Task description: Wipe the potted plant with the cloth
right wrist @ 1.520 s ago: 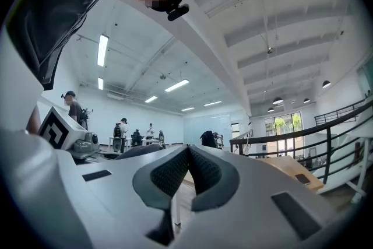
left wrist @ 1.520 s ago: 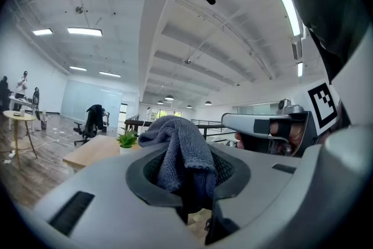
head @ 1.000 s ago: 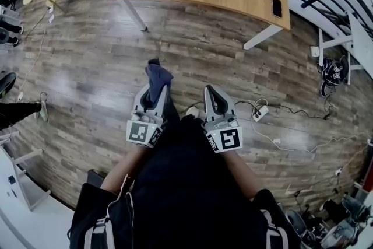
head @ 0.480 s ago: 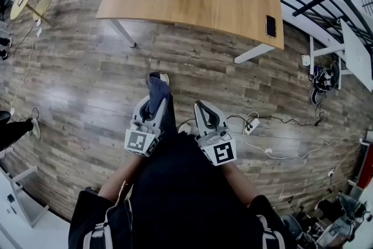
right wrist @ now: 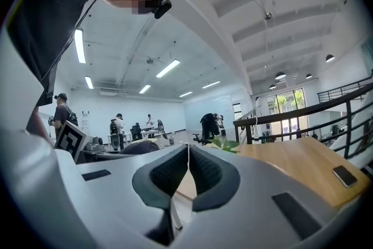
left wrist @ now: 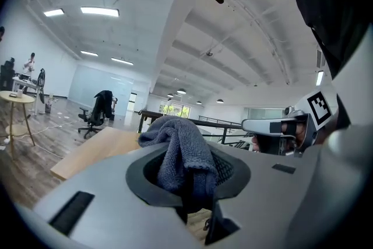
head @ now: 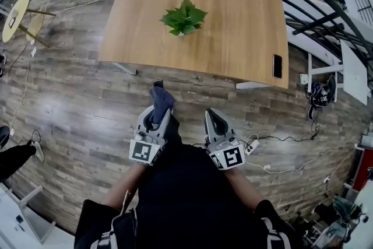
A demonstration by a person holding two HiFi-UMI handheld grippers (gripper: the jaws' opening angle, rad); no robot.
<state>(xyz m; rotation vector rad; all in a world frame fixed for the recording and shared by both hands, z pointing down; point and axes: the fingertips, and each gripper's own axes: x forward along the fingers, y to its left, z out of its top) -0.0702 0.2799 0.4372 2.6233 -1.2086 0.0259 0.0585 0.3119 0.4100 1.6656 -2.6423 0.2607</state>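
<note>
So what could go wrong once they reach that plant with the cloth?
1. The cloth sits bunched in the left gripper; a leaf could snag it loose.
2. The potted plant looks small and stands free on the table; with the right gripper shut and empty, a firm wipe might tip it.
3. Cables and a power strip lie on the floor by the person's feet: a possible trip.

A pale rectangular wooden table (head: pixel 233 38) carries a leafy green potted plant (head: pixel 184 17) (roughly mid-table); well right of the plant lies a flat black phone (head: pixel 277 66).
</note>
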